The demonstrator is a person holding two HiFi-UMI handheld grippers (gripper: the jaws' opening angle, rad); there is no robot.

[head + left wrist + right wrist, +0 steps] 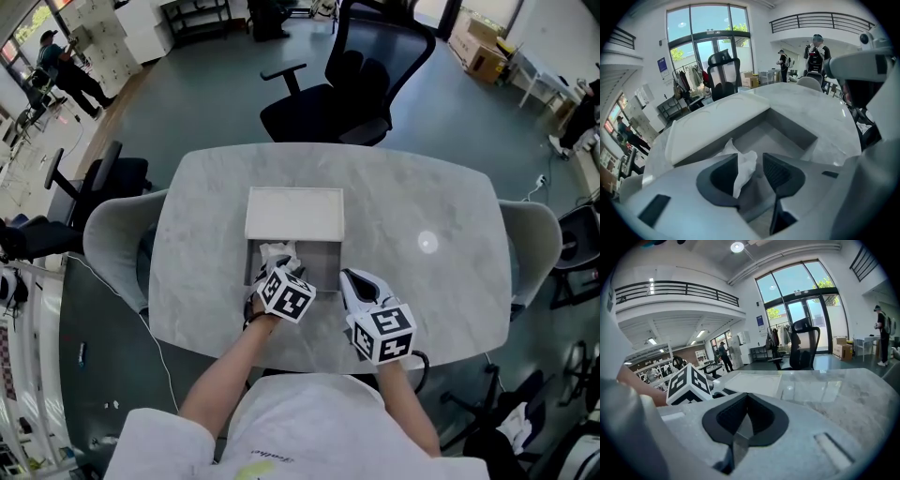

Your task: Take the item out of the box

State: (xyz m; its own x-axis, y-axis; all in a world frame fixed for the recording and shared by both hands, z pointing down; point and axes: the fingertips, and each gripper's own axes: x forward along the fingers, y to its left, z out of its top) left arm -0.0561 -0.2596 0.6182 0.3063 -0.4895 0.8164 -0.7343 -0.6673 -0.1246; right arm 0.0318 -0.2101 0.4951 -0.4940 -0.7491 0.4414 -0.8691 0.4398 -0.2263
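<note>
Left gripper (751, 171), jaws apart, is straddling the crumpled white tissue (744, 163) in the open box (794, 129), ready to pinch; right gripper (746, 417), jaws together, is waiting alongside.

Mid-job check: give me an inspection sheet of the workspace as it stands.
Surface: marble table.
Job's things: open box, lid flat beyond it; crumpled tissue inside.
Clutter: nothing seen.
Grippers: left gripper open, astride tissue, not gripping; right gripper shut, empty, right of box.
Cables: thin cable on floor left of table.
Surroundings: black chair beyond table; people far off.
</note>
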